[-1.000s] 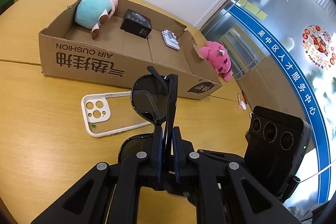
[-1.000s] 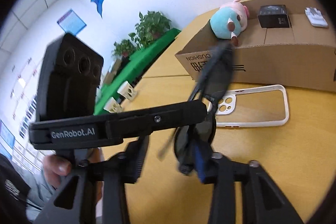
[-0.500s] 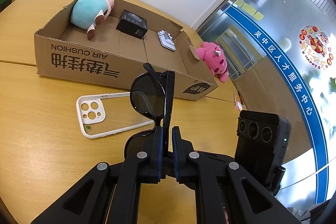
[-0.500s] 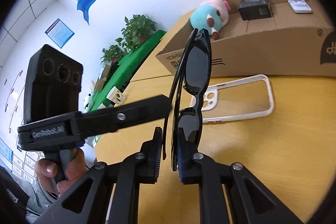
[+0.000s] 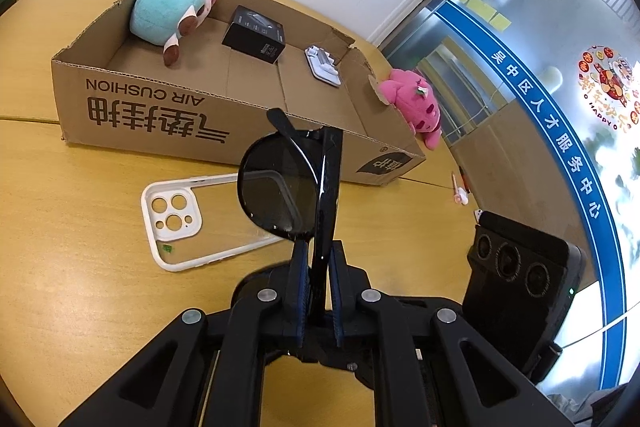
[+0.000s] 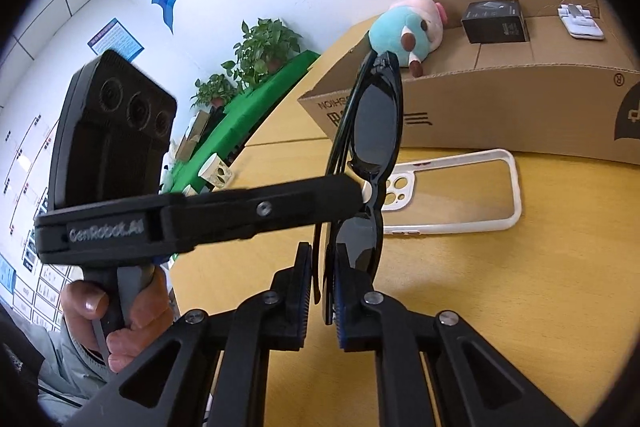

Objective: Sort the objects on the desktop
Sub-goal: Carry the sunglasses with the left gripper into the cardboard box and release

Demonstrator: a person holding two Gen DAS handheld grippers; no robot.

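Black sunglasses are held upright above the wooden table, folded. My left gripper is shut on their frame. In the right wrist view the sunglasses stand between my right gripper's fingers, which are slightly apart; the lower lens rests against the right finger. The left gripper's body reaches in from the left and clamps the frame's middle. A white phone case lies flat on the table in front of the cardboard box; it also shows in the right wrist view.
The open box holds a teal and pink plush, a small black box and a white gadget. A pink plush sits at the box's right end. A small pink item lies beyond. Green plants stand past the table.
The left gripper has closed in on the sunglasses' middle in the right wrist view. The right gripper's fingers have opened slightly around the lower lens. The box looks nearer.
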